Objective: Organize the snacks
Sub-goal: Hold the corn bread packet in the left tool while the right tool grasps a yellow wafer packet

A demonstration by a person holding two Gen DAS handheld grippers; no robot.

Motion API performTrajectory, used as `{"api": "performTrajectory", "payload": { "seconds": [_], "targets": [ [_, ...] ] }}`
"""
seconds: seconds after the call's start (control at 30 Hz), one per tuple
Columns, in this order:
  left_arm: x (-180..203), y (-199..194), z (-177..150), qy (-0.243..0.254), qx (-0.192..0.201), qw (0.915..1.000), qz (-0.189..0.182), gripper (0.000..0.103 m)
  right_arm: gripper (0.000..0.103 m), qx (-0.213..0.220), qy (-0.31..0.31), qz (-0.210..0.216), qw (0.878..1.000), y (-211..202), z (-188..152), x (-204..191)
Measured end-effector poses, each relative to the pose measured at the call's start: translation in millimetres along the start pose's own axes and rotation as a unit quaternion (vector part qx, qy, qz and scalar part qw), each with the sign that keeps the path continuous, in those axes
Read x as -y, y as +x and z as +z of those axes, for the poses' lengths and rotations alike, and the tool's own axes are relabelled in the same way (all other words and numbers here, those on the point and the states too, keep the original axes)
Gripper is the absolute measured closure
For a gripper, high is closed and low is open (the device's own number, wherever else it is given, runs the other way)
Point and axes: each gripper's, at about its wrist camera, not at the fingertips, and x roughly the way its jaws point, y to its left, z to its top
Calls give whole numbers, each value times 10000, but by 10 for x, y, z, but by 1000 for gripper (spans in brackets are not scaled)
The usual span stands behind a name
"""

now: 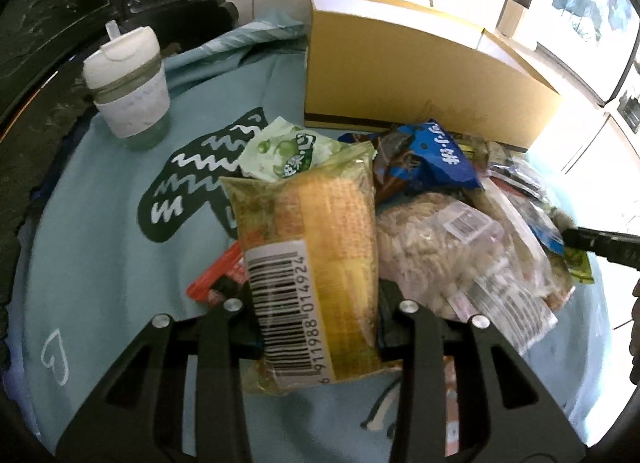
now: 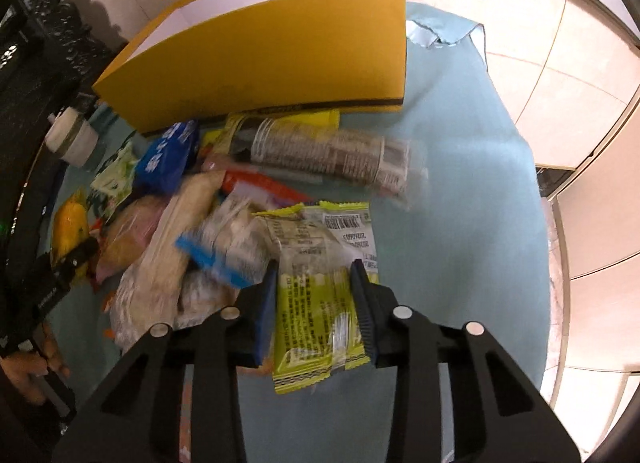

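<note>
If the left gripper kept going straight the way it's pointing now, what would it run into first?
Probably the green snack packet, which lies just past the far end of the yellow corn packet that the left gripper is shut on. Behind that stands the yellow box. Depth is hard to judge in this fisheye view.

Both wrist views close, downward; share yellow box (image 1: 420, 75)

Glossy plastic snack wrappers (image 1: 440, 247), matt yellow cardboard box (image 1: 400, 79), soft blue cloth (image 1: 100, 231), black matt plastic tongs (image 1: 316, 299)
</note>
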Motion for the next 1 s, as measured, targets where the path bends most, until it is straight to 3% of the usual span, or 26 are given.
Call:
{"api": "performTrajectory", "payload": {
  "seconds": [0.1,0.2,0.27,0.37,0.47,0.53,0.57,0.63,0.8,1.0],
  "targets": [
    [-33,-89,-41,21,-34,10000,-49,66,65,-219,31,365,9991,-66,-137,-75],
    [-25,-112,-118,127,-112,9998,-48,66,60,-94,-372,-87,9992,-149,-165,-132],
    [-9,-97,-173,164,-175,9997,-12,66,47,-78,-555,-478,9973,-101,-140,-160],
    [-26,-59,-221,125,-252,9996,35,66,41,-199,-554,-418,9974,27,-134,-166],
    [-26,-54,-234,164,-284,9994,55,66,30,-218,-233,-376,9988,80,-85,-88],
    [-29,-52,-236,174,-308,9994,62,66,15,-366,359,-146,9986,145,-110,92],
    [-40,-45,-237,174,-319,9993,63,66,13,-434,697,21,9966,176,-138,191],
    [-47,-45,-242,164,-328,9993,62,66,12,-392,992,269,9939,157,-187,280],
    [-17,-31,-231,183,-353,9992,79,66,15,-423,1133,338,9921,90,-180,325],
    [3,-23,-232,212,-361,9991,104,65,20,-414,994,-215,9940,89,-51,373]
  ]
}}
